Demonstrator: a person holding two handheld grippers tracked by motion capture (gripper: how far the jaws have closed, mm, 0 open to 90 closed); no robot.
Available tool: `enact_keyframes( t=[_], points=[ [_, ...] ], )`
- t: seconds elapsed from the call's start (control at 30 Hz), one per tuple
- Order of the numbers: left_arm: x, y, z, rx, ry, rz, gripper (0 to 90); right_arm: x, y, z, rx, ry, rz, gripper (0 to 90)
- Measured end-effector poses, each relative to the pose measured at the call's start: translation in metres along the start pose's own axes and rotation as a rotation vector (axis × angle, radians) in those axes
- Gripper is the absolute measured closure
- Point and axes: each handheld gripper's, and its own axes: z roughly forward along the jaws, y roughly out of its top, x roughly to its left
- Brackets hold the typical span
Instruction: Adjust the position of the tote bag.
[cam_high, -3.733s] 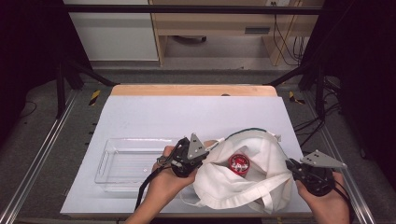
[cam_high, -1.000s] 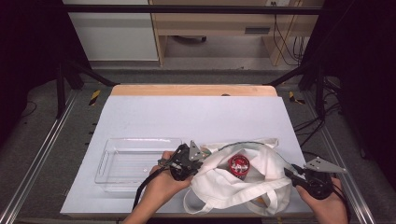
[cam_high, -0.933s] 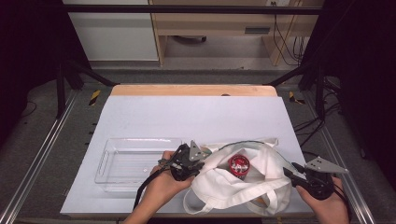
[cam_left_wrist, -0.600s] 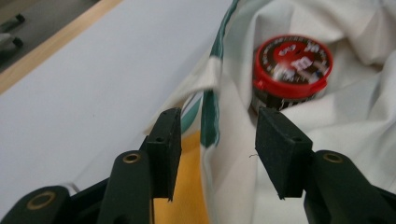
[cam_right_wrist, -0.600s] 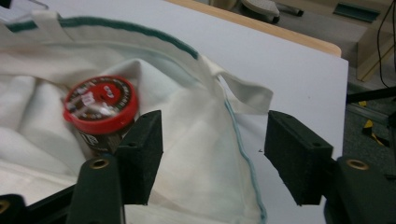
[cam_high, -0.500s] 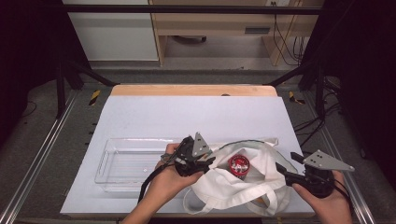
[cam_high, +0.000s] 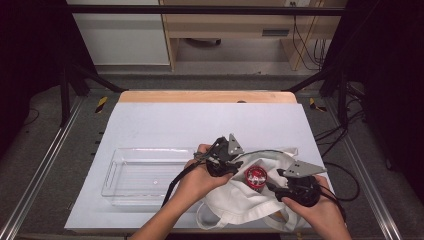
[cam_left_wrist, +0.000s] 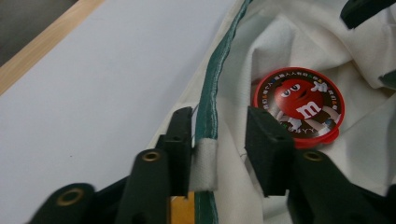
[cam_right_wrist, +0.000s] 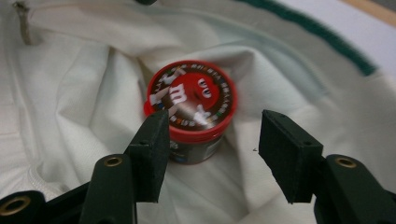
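Red-lidded, a small M&M's tub (cam_right_wrist: 190, 112), an "m" on its cartoon lid, sat inside a white cloth bag (cam_high: 240, 200) at the table's (cam_high: 150, 120) five o'clock. The left tool (cam_left_wrist: 219, 140) gaped around the bag's green-trimmed rim; the right tool (cam_right_wrist: 212, 149), wide open, held nothing.

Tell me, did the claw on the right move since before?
Yes. The right claw slid inward over the white bag, from the table's right edge toward the red-lidded candy tub, which stayed put.
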Motion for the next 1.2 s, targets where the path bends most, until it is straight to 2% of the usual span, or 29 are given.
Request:
enact_keyframes(
  t=[0.17, 0.37, 0.53, 0.7, 0.8, 0.93, 1.0, 1.2],
  points=[
    [0.002, -0.001, 0.007, 0.023, -0.009, 0.000, 72.9, 0.009, -0.008, 0.006, 0.025, 0.059, 0.000, 45.8],
    [0.004, 0.001, 0.011, 0.040, -0.017, 0.001, 80.9, 0.024, -0.021, 0.007, 0.035, 0.095, -0.005, 48.3],
    [0.006, 0.006, 0.010, 0.025, 0.008, -0.003, 81.9, 0.030, -0.029, 0.013, 0.041, 0.123, 0.004, 47.9],
    [0.006, 0.008, 0.011, 0.023, 0.006, -0.002, 82.2, 0.039, -0.040, 0.025, 0.068, 0.143, -0.011, 47.2],
    [0.004, 0.008, 0.012, 0.029, 0.001, 0.006, 82.2, 0.038, -0.044, 0.030, 0.058, 0.140, 0.004, 45.7],
    [0.002, 0.009, 0.012, 0.027, 0.004, 0.010, 82.2, 0.035, -0.042, 0.032, 0.058, 0.142, 0.000, 42.7],
    [0.002, 0.010, 0.013, 0.029, 0.002, 0.008, 82.3, 0.036, -0.039, 0.034, 0.062, 0.149, -0.014, 45.0],
    [0.008, 0.015, 0.019, 0.041, 0.006, -0.007, 83.1, 0.040, -0.038, 0.040, 0.060, 0.180, -0.050, 62.1]
  ],
)
